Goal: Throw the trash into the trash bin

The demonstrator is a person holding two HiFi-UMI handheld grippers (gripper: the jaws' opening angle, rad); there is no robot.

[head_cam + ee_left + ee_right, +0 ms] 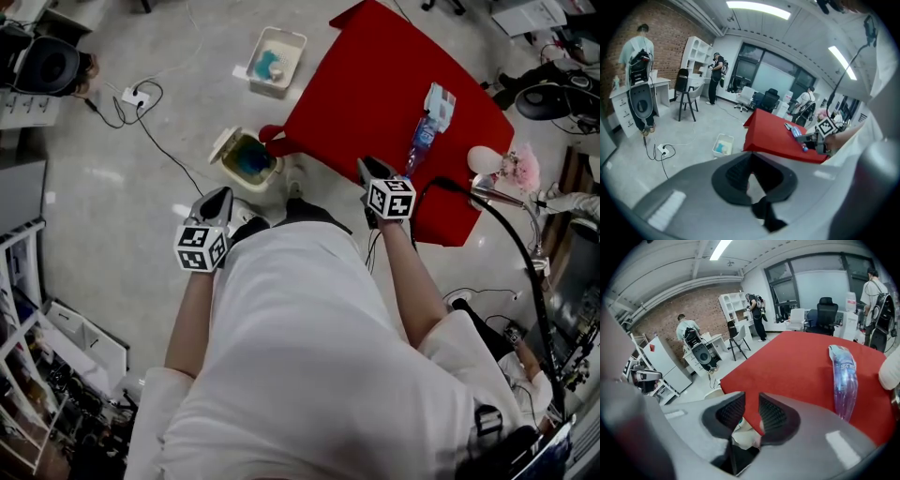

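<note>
A crushed clear plastic bottle (429,124) with a blue label lies on the red table (375,84); it also shows in the right gripper view (843,376). On the floor by the table's near-left corner stands a small trash bin (248,159), its lid up and a blue liner inside. My right gripper (368,165) hovers over the table's near edge, a short way left of the bottle, its jaws slightly open and empty (751,401). My left gripper (217,195) hangs over the floor just this side of the bin, tips together, holding nothing (750,157).
A white open box (275,58) with something blue in it sits on the floor beyond the bin. A power strip and cables (136,97) lie to the left. A white ball (485,159), pink flowers (521,169) and a black gooseneck arm (511,234) crowd the table's right end.
</note>
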